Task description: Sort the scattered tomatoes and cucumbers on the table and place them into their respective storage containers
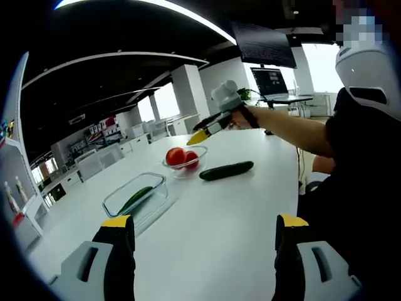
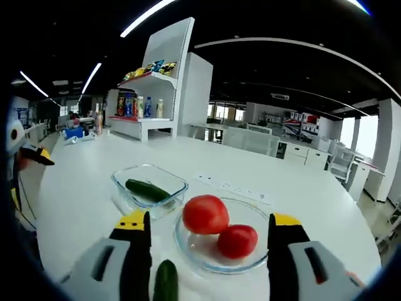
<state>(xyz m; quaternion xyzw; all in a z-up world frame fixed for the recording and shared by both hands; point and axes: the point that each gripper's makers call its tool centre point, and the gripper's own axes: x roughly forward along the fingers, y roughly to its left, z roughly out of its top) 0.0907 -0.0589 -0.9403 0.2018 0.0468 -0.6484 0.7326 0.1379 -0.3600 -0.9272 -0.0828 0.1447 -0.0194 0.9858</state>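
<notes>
white table. left gripper jaws wide, nothing between them. right gripper jaws wide too, hanging over a round glass bowl with two tomatoes in it. rectangular glass container beside the bowl holds one cucumber. loose cucumber lies on the table just beside the bowl
</notes>
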